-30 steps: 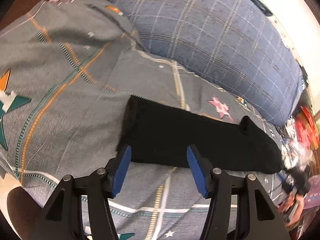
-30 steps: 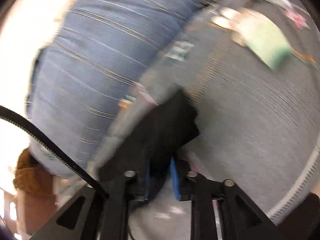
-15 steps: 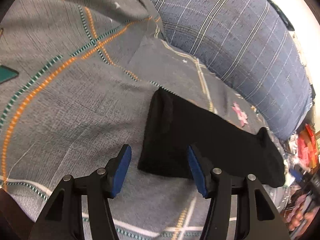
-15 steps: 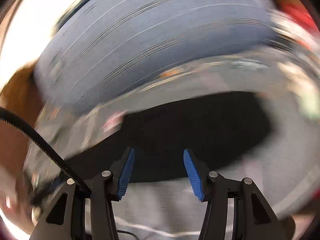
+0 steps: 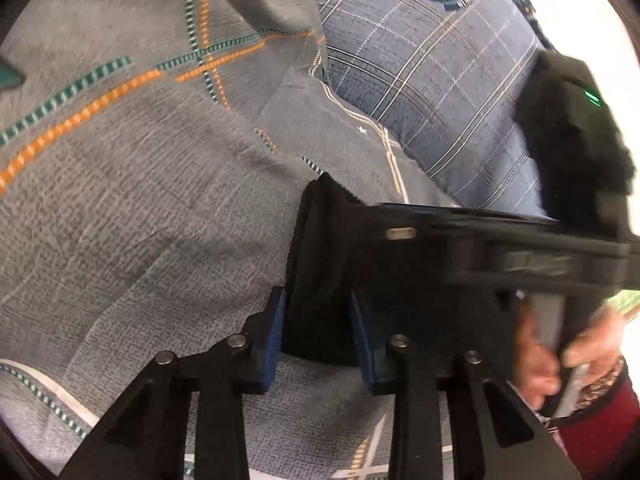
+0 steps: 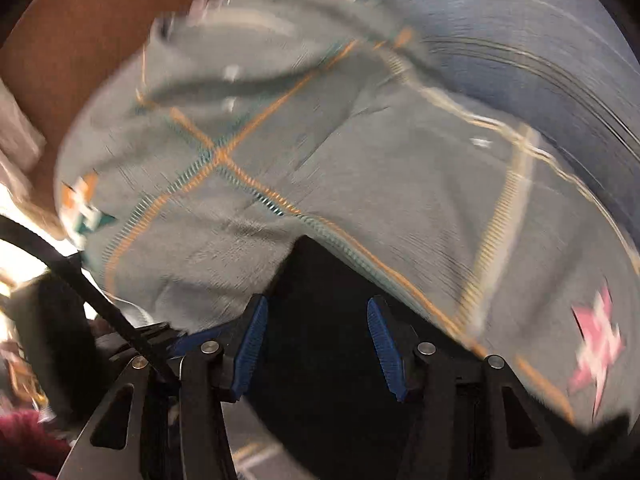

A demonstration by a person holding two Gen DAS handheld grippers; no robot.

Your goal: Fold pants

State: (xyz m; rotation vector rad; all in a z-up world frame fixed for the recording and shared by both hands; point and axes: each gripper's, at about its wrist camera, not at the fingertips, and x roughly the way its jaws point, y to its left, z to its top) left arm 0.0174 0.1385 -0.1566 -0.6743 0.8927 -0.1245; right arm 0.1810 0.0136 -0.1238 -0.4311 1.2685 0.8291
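Note:
The black pants [image 5: 320,248] lie folded on a grey patterned bedsheet [image 5: 140,200]. My left gripper [image 5: 318,332] has its blue pads around the near edge of the folded pants, jaws partly closed on the cloth. The right gripper's black body [image 5: 520,248] crosses the left wrist view above the pants, held by a hand [image 5: 560,344]. In the right wrist view, which is blurred, my right gripper [image 6: 316,332] is open over the black pants [image 6: 320,380], with cloth between and below the pads.
A large blue plaid pillow [image 5: 432,60] lies behind the pants and shows as a blue blur in the right wrist view [image 6: 540,60]. The grey sheet [image 6: 280,160] has orange and teal stripes and a pink star [image 6: 596,348]. A brown headboard [image 6: 80,40] stands at far left.
My left gripper moved forward and narrowed onto the pants' near edge. My right gripper let go, opened and swung across over the pants, now in front of the left camera.

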